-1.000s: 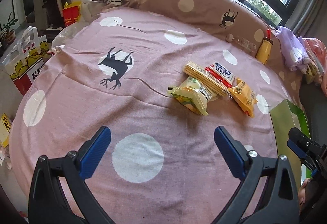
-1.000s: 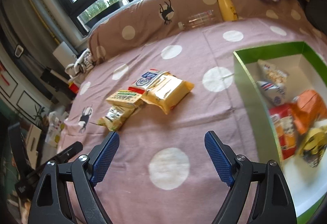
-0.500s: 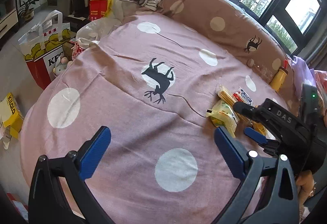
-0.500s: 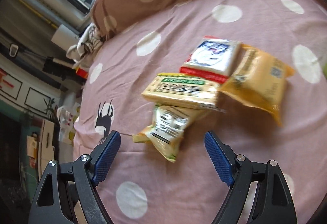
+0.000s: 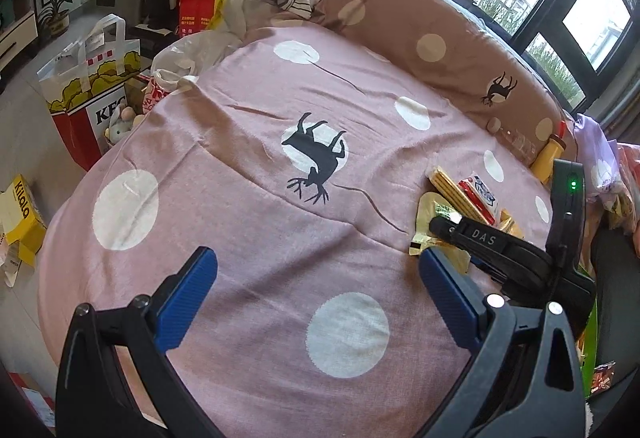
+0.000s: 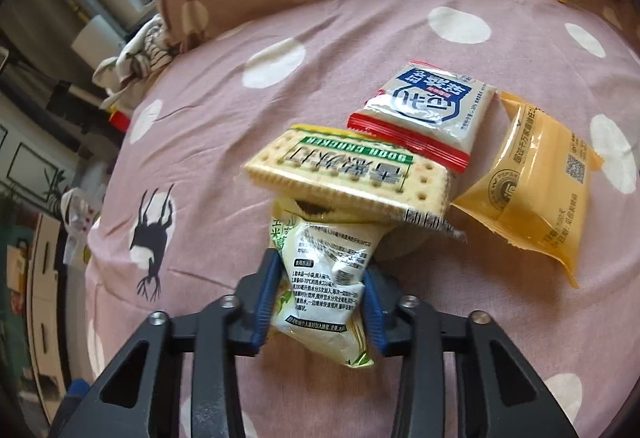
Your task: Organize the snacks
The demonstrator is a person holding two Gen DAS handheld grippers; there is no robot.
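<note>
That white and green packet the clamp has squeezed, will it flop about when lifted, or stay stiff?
Probably floppy: the white and green packet already creases where the right gripper has just closed on it. It looks light, a thin pouch. Its far end lies under the cracker pack, so lifting may drag or tip that pack.

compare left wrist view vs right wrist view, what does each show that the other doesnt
Only the left wrist view: the open left gripper, the KFC bag, the yellow box on the floor.

Only the right wrist view: the right gripper fingers, just closed, pinching the green-white packet.

Both: cracker pack, red-white packet, yellow bottle, pink spread.
</note>
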